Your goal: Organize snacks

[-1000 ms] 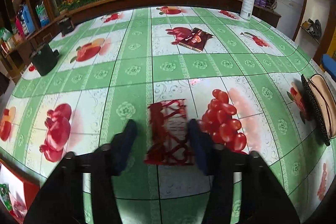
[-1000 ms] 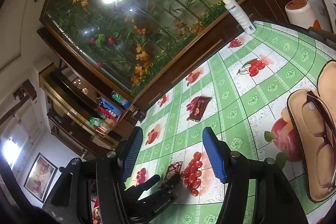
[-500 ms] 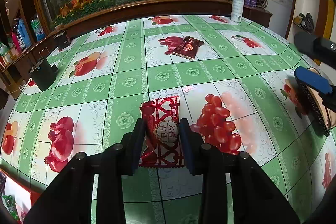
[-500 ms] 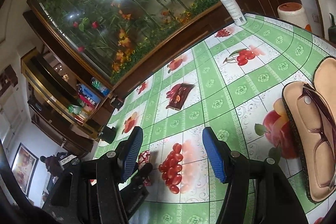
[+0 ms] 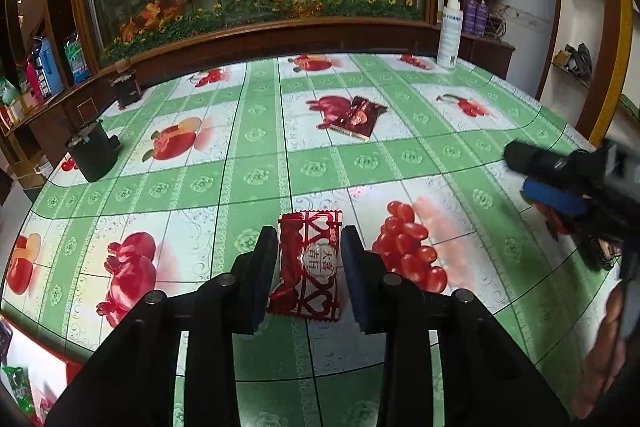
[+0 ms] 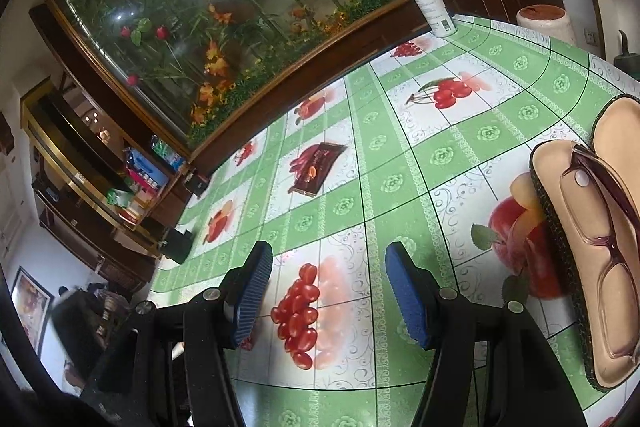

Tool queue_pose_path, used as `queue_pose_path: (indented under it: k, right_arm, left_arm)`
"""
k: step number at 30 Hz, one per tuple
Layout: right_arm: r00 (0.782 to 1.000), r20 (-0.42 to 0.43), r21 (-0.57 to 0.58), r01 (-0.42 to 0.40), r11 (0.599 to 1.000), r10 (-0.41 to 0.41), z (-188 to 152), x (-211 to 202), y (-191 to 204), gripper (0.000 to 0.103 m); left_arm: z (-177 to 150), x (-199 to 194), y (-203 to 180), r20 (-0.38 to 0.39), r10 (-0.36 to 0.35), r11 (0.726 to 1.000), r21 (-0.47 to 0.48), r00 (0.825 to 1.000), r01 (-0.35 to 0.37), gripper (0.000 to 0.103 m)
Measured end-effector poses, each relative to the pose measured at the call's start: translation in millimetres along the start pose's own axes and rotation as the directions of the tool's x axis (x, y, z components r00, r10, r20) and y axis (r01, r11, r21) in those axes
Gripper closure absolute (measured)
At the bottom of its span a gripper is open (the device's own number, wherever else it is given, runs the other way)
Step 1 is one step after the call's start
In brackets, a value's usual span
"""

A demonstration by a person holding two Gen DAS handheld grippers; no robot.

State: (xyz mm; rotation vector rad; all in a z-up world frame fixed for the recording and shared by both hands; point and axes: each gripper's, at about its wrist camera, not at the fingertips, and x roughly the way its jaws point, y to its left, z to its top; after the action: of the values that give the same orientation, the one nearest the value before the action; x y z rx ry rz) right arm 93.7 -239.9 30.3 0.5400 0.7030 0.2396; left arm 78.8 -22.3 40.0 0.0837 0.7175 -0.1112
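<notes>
Early in task, by the look of it: nothing sorted yet. Small red-and-white heart-print snack packet (image 5: 307, 265) lying between pads of left gripper (image 5: 308, 259), jaws narrow, contact unclear. Dark red foil snack packet (image 5: 354, 117) well apart, mid green fruit-print tablecloth (image 5: 256, 171), untouched. Right gripper (image 6: 328, 291) wide, holding nothing.

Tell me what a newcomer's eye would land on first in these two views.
Probably the red heart-patterned snack packet lying on the green fruit-print tablecloth, right between the fingers of the left gripper. Next, the dark red snack packet lying alone farther back toward the flower display. In the right wrist view, the open glasses case with purple glasses inside lies at the table's right edge, beside the open, empty right gripper.
</notes>
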Motion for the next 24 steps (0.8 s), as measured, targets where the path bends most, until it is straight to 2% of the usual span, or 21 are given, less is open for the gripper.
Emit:
queue_pose_path:
  k: [4, 14, 19, 22, 24]
  right_arm:
    - [1.0, -0.012, -0.009, 0.005, 1.0, -0.005, -3.3, 5.5, 1.6, 0.041]
    - [0.999, -0.018, 0.016, -0.046, 0.999, 0.047, 1.4, 26.4, 1.2, 0.041]
    - [0.998, -0.044, 0.001, -0.039, 0.999, 0.039, 14.3, 51.9, 13.4, 0.041]
    - [0.998, -0.06, -0.026, 0.002, 1.0, -0.004, 25.8, 75.0, 24.6, 0.041]
    - [0.997, -0.068, -0.046, 0.034, 0.998, -0.037, 33.9, 92.9, 33.3, 0.041]
  left_arm:
    - [2.4, -5.9, 3.0, 0.018, -0.008, 1.0, -0.014, 1.0, 0.008, 0.073]
    - [7.5, -19.3, 12.6, 0.058, -0.022, 0.998, -0.065, 0.998, 0.025, 0.073]
    - [5.5, -20.0, 40.3, 0.052, -0.048, 0.977, -0.207, 0.997, 0.058, 0.073]
    - [1.7, -16.8, 61.3, 0.039, -0.071, 0.948, -0.309, 0.997, 0.08, 0.073]
    - [1.1, -15.3, 69.5, 0.038, -0.072, 0.936, -0.342, 0.997, 0.081, 0.073]
